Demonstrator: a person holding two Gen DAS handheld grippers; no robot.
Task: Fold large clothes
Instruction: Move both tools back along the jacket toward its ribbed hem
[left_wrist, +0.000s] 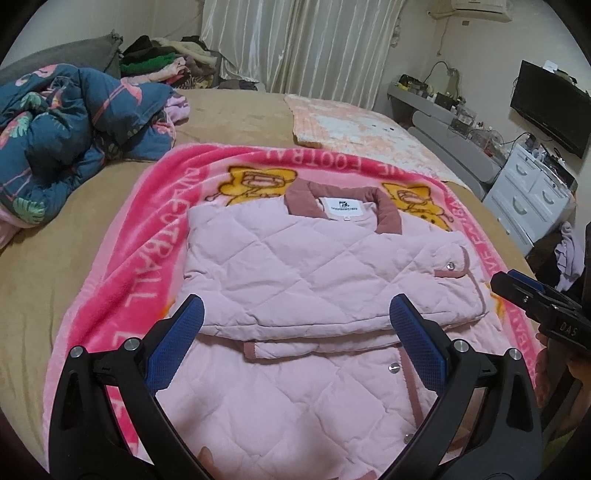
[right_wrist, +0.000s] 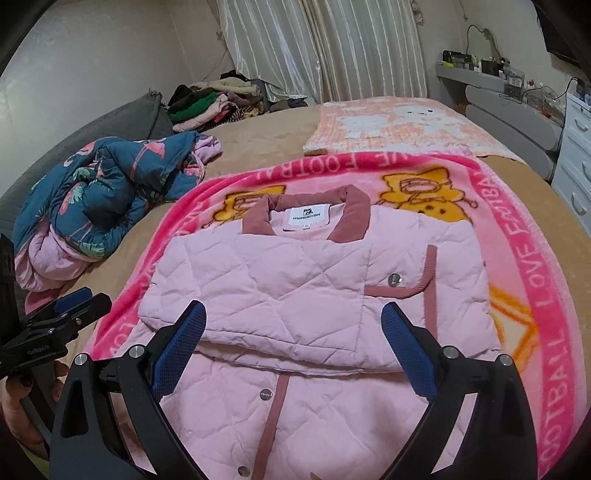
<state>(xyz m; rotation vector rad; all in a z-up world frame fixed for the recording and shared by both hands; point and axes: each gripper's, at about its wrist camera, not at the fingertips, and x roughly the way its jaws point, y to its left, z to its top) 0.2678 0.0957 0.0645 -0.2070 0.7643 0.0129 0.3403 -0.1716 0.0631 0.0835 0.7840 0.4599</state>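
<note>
A pale pink quilted jacket with a dusty-rose collar lies flat, collar far from me, on a pink football blanket. Its sleeves are folded across the chest, and one cuff pokes out below the fold. My left gripper hovers open over the jacket's lower half with nothing between its blue pads. My right gripper is open too, above the same folded edge of the jacket. Each gripper shows at the edge of the other's view: the right gripper and the left gripper, both hand-held.
The blanket lies on a bed with a tan sheet. A crumpled blue flamingo quilt sits at the left, with a clothes pile behind it. A peach-and-white blanket lies beyond. White drawers and a screen stand at the right.
</note>
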